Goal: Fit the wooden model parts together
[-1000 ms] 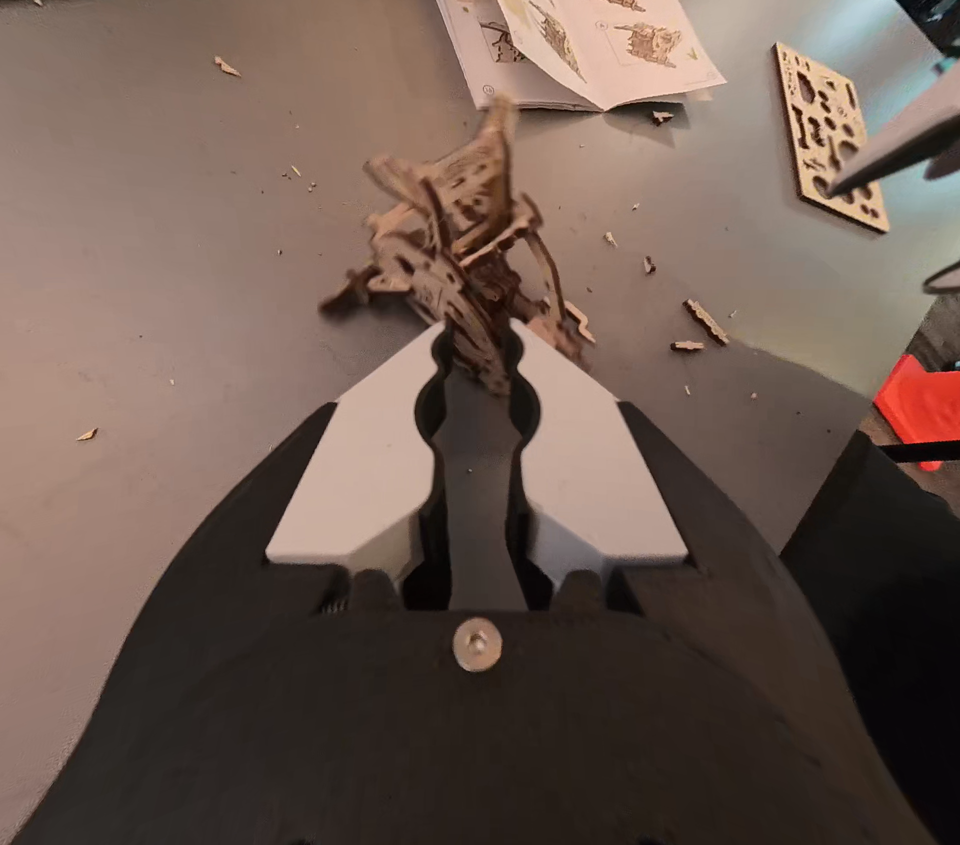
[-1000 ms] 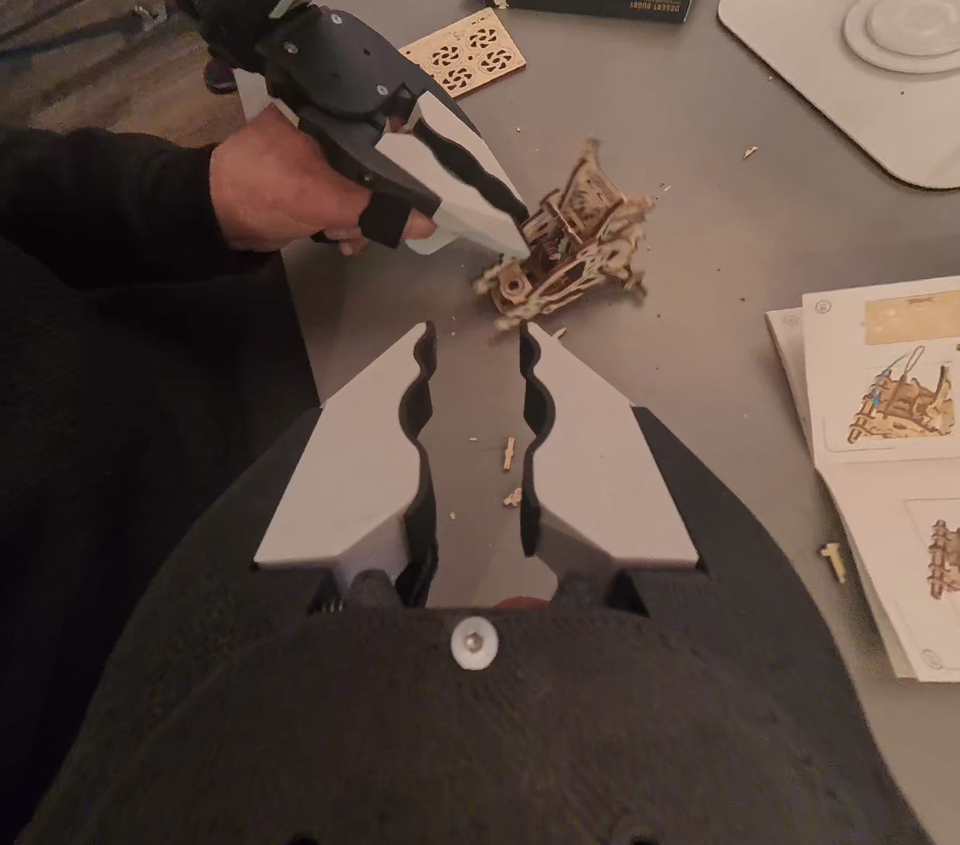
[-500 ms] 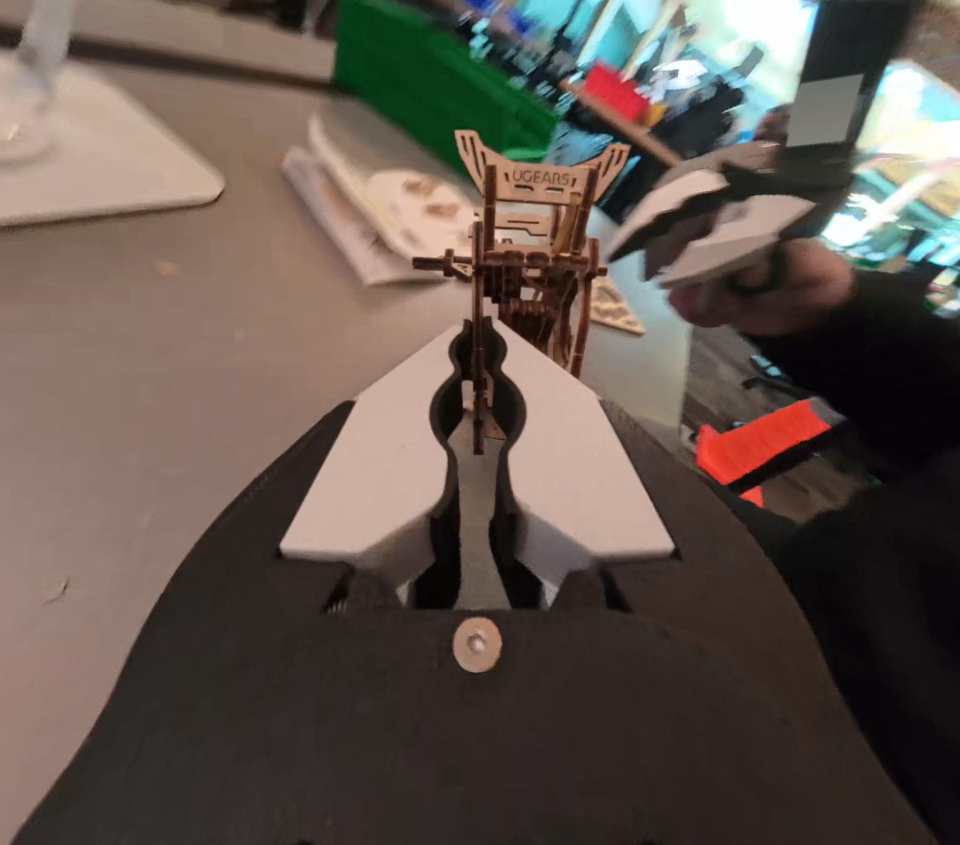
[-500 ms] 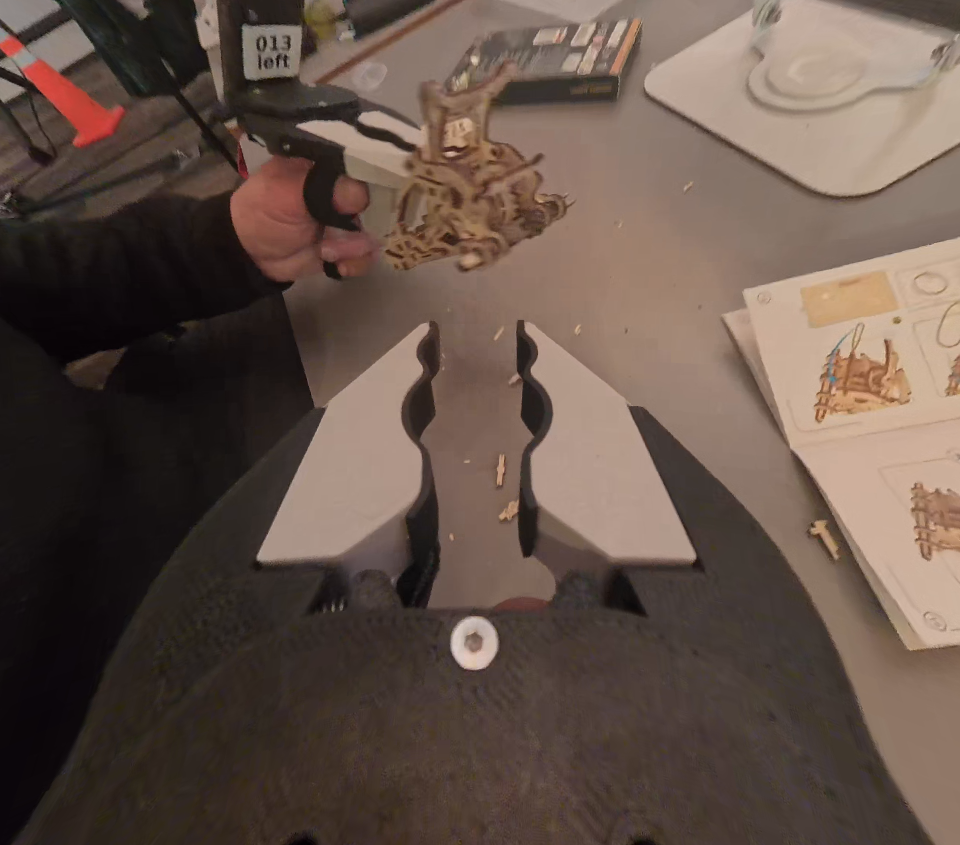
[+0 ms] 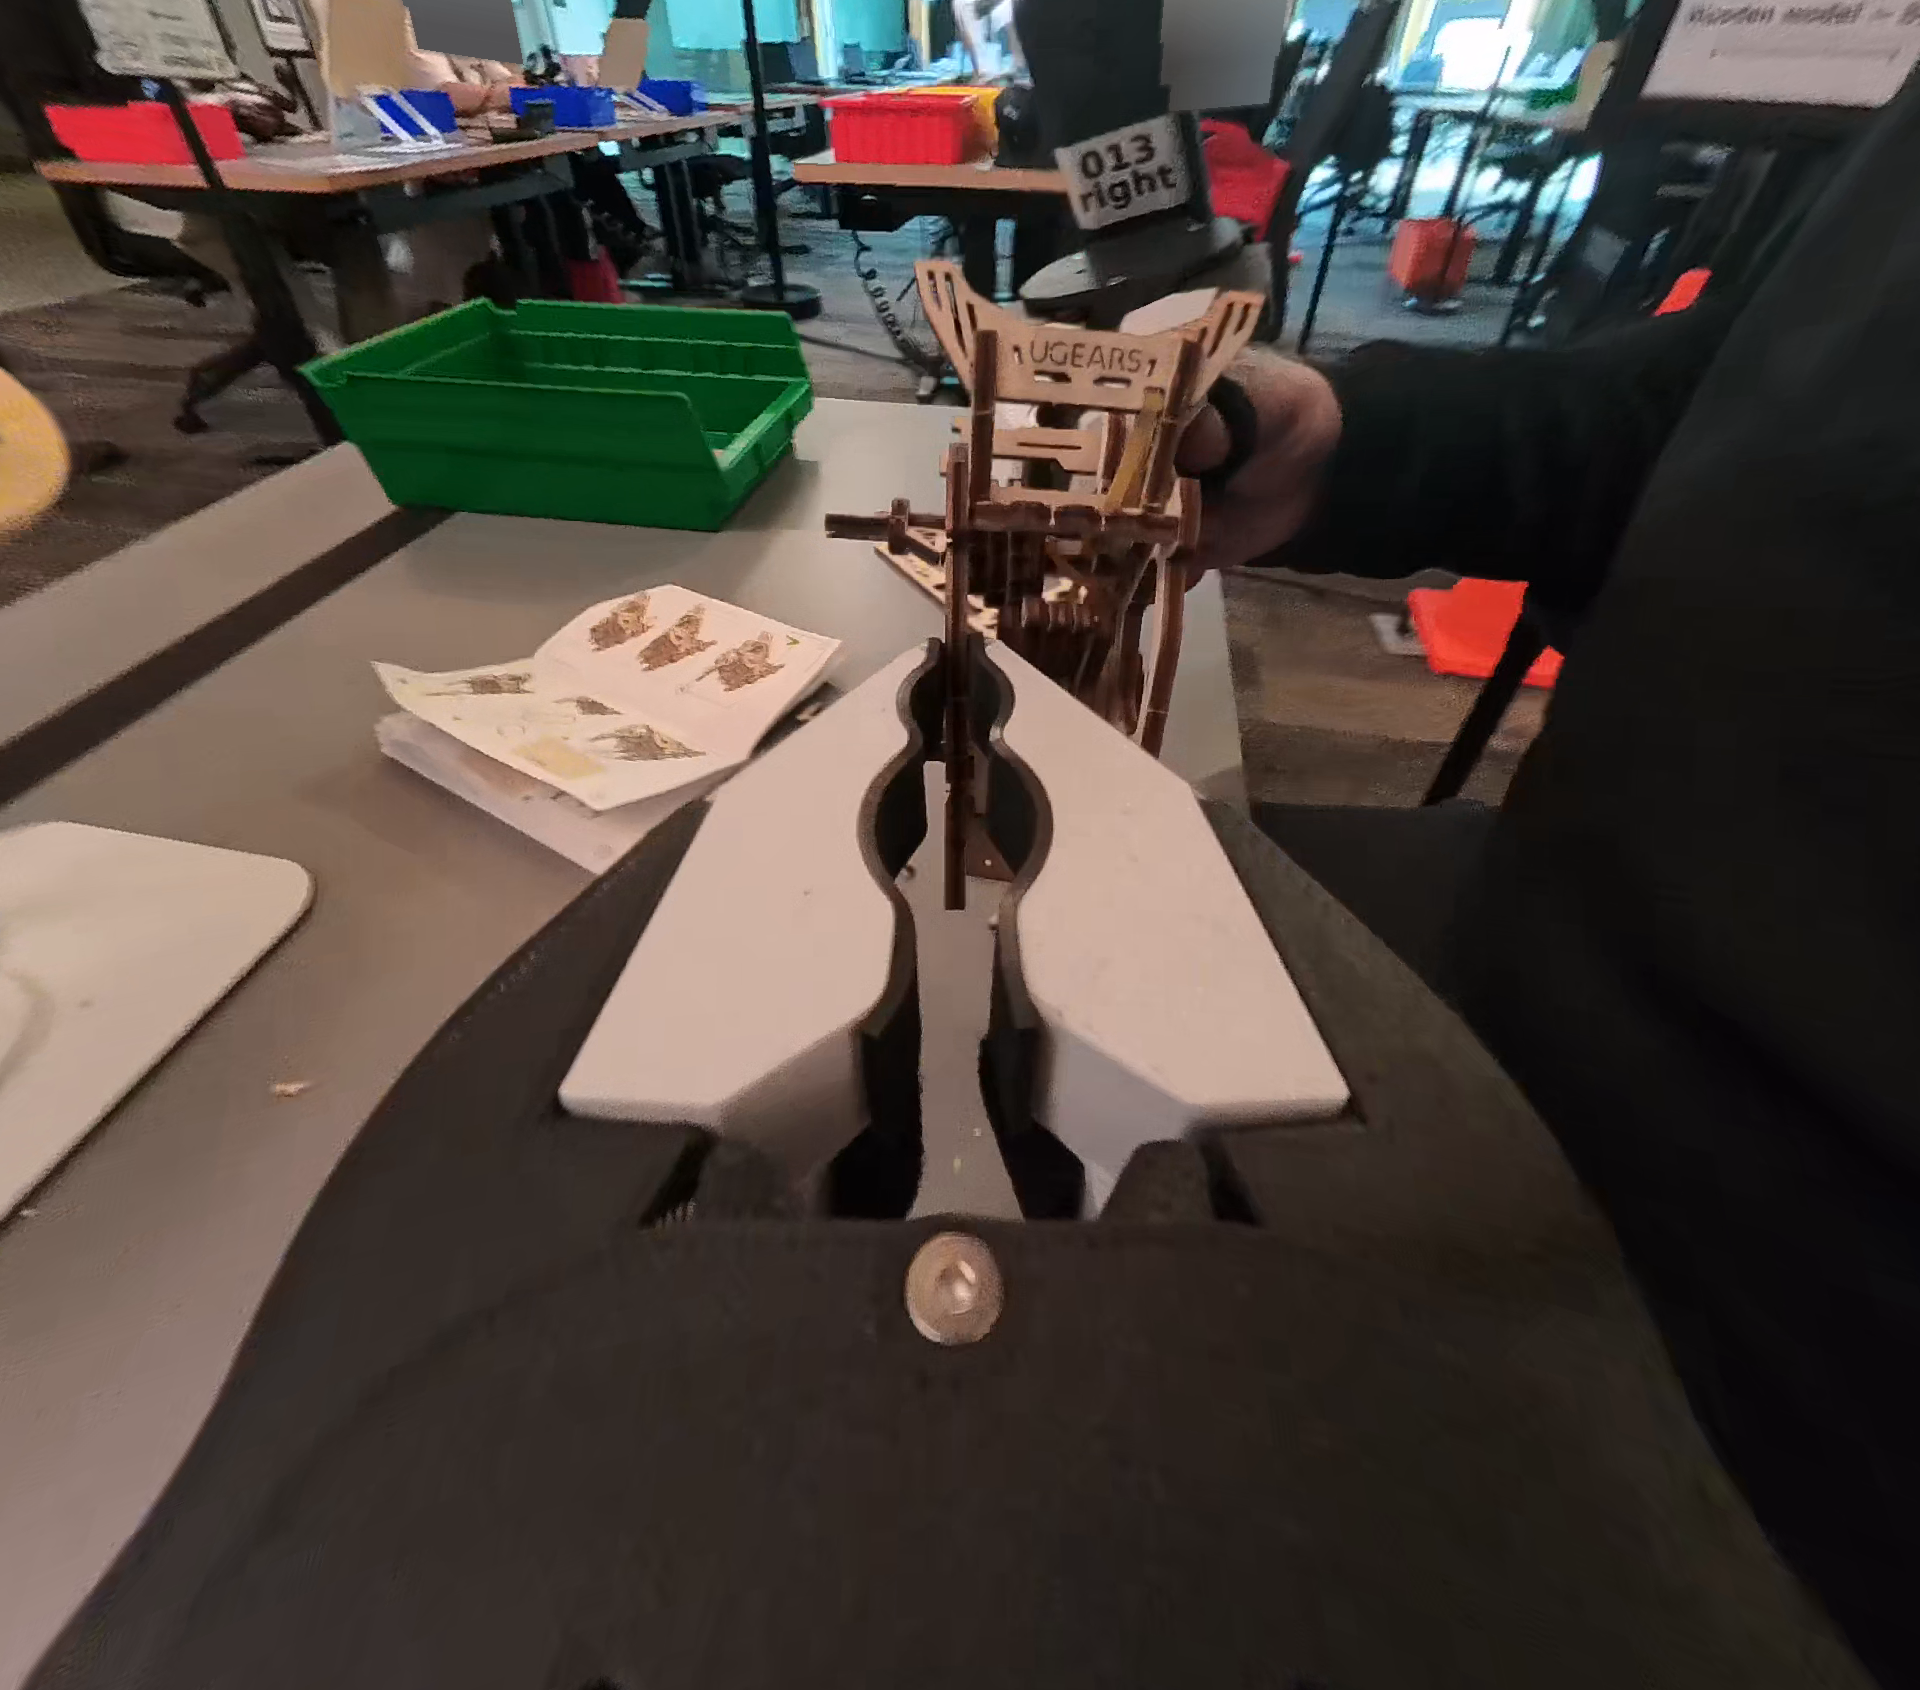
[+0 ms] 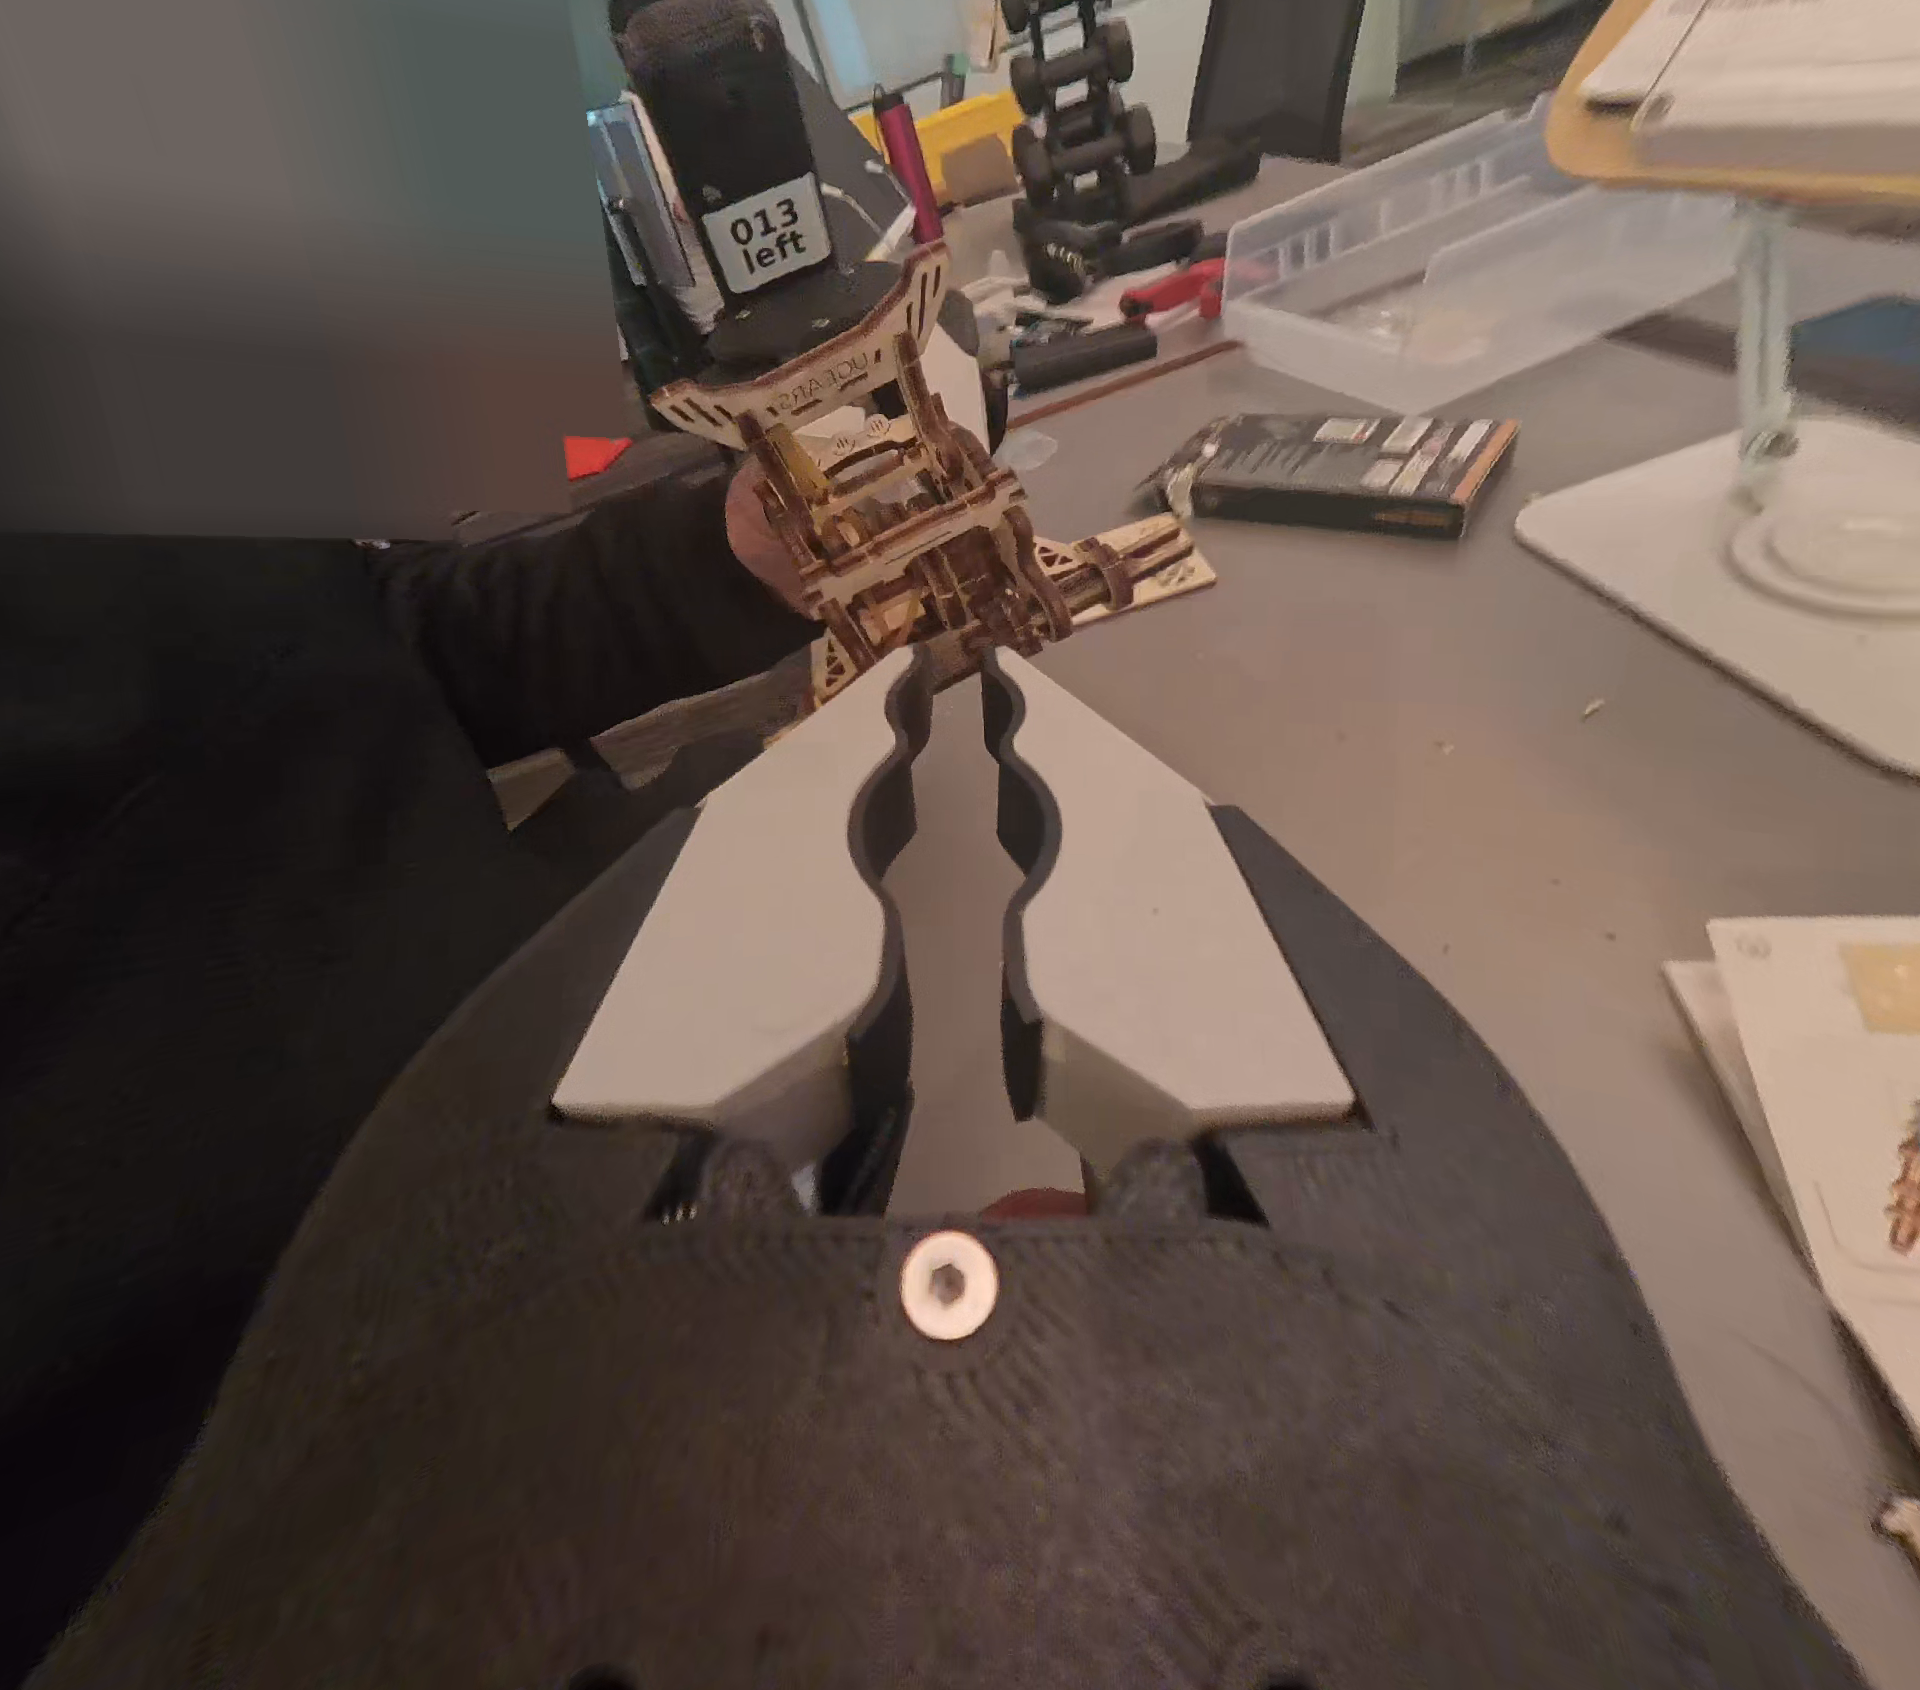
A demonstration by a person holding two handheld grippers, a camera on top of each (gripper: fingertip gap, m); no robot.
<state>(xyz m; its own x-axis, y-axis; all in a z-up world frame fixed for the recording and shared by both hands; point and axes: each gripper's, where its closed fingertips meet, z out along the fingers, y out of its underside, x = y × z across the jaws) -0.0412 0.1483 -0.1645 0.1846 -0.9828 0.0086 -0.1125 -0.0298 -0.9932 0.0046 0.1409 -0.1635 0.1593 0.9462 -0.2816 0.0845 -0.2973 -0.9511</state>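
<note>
A partly built wooden model (image 5: 1060, 497) is held upright in the air above the grey table (image 5: 208, 705). My left gripper (image 5: 956, 695) is shut on a thin side plate of the model. The plate runs down between the pads. My right gripper (image 6: 951, 664) faces it from the other side. Its jaws are narrowed to a small gap on the lower edge of the model (image 6: 883, 518). Each gripper's black body shows behind the model in the other view, with its fingertips hidden.
A green bin (image 5: 561, 414), an open instruction booklet (image 5: 613, 695) and a white stand base (image 5: 104, 944) are on the table. The right wrist view shows a black box (image 6: 1340, 471), a flat wooden parts sheet (image 6: 1143, 565) and a clear tray (image 6: 1455, 290). My hands' fingertips stand some 6 centimetres from each other.
The left gripper lifted the model off the table and turned it upright. The right gripper moved up to the model and its jaws narrowed onto the lower edge.
</note>
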